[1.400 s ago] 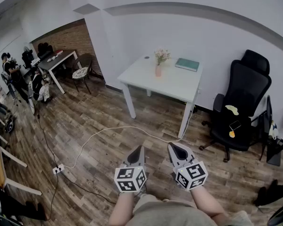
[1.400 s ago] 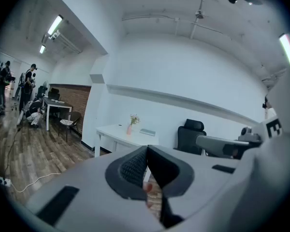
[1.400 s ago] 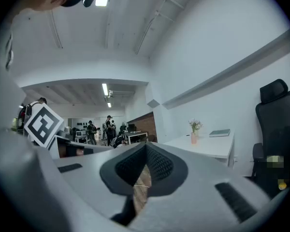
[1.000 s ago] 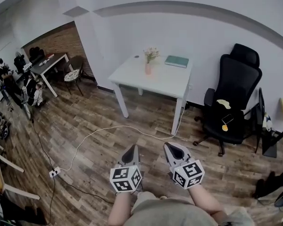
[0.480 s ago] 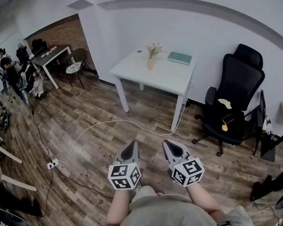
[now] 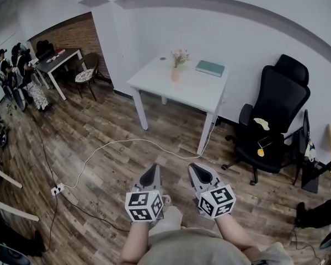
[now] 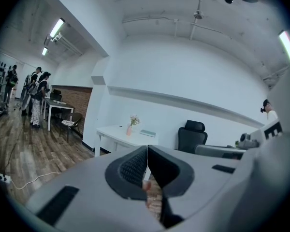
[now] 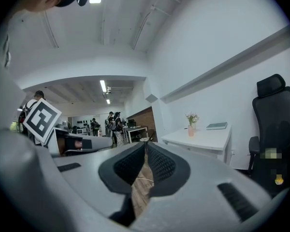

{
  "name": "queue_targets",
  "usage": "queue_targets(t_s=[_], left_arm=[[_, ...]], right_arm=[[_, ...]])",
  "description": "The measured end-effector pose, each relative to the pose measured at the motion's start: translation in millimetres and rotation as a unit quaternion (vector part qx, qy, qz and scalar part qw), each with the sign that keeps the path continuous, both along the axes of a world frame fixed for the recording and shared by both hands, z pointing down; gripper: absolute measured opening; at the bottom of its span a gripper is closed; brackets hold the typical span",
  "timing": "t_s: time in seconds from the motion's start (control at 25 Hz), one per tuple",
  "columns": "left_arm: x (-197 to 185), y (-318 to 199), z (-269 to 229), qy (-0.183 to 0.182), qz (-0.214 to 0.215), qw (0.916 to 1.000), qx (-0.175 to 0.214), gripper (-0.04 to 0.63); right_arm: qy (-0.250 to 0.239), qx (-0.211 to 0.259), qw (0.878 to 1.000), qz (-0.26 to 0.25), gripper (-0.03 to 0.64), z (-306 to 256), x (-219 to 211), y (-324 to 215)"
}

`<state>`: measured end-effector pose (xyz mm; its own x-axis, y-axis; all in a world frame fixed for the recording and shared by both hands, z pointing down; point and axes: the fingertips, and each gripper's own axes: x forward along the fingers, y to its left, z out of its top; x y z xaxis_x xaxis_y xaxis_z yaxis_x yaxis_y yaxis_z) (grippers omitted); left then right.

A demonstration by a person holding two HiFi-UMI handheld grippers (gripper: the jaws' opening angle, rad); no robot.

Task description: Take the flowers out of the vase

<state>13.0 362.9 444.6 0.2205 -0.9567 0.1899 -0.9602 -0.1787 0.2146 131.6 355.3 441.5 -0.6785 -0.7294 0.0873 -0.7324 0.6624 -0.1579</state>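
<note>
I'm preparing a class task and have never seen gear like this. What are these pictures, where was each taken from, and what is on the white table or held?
There is no robot: a person holds a hand tool with a two-jaw claw in each hand. The head view comes from a camera on the person's head and looks down at the left claw and right claw over a wooden floor. The two other views come from a camera riding on each claw, looking along its jaws. Across the room, a white table carries a pink vase of flowers and a book. Nothing is held: the left claw is shut, and the right claw's jaws are opening with nothing between them.
</note>
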Motion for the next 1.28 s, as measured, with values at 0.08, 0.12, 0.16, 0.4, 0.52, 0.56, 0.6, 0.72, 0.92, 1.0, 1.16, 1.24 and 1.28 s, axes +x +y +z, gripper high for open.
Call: queue_targets(t_s=[0.08, 0.12, 0.16, 0.4, 0.52, 0.56, 0.6, 0.72, 0.92, 1.0, 1.16, 1.24, 1.28], left_arm=[[-4.2, -9.3, 0.7, 0.003, -0.001, 1.0, 0.001, 0.008], [-6.6, -13.5, 1.7, 0.003, -0.002, 1.0, 0.001, 0.008], [-9.0, -17.6, 2.9, 0.003, -0.003, 1.0, 0.001, 0.008], [-26.1, -60.5, 7.8, 0.004, -0.004, 1.0, -0.002, 0.008], [-37.3, -91.4, 13.5, 0.005, -0.001, 1.0, -0.003, 0.008], [-40.9, -101.3, 16.2, 0.005, 0.0, 1.0, -0.005, 0.008], [-44.3, -111.9, 18.8, 0.005, 0.001, 1.0, -0.007, 0.008], [-51.2, -148.6, 22.3, 0.005, 0.006, 0.9999, -0.011, 0.008], [-61.2, -209.1, 18.9, 0.0, 0.024, 0.9997, -0.009, 0.008], [-64.9, -230.8, 19.3, 0.001, 0.031, 0.9995, -0.011, 0.008], [-73.3, -271.0, 20.4, -0.001, 0.044, 0.9989, -0.016, 0.008], [-75.4, -290.0, 19.9, -0.002, 0.053, 0.9985, -0.017, 0.008], [-76.5, -298.2, 19.9, -0.002, 0.056, 0.9983, -0.017, 0.008]], right_arm=[[0.0, -0.002, 1.0, -0.001, 0.026, 2.2, -4.0, -9.7], [-0.001, -0.004, 1.0, -0.002, 0.029, 3.5, -6.1, -14.3], [-0.003, -0.007, 1.0, -0.003, 0.035, 4.7, -8.4, -18.7], [-0.014, -0.01, 1.0, 0.0, 0.076, 4.3, -22.0, -64.2], [-0.014, -0.007, 1.0, 0.004, 0.091, 4.5, -31.2, -95.0], [-0.013, -0.005, 1.0, 0.006, 0.094, 5.7, -34.0, -104.4], [-0.012, -0.003, 1.0, 0.007, 0.101, 6.4, -36.8, -113.9], [-0.01, -0.004, 1.0, 0.011, 0.118, 4.9, -42.6, -147.0], [-0.012, 0.004, 1.0, 0.027, 0.14, -6.6, -54.1, -207.7], [-0.011, 0.004, 1.0, 0.029, 0.155, -9.1, -60.2, -228.3], [-0.016, -0.001, 0.999, 0.034, 0.17, -4.9, -72.5, -266.2], [-0.018, -0.004, 0.999, 0.039, 0.175, -3.6, -76.8, -284.2], [-0.017, -0.005, 0.999, 0.041, 0.178, -3.2, -78.9, -292.1]])
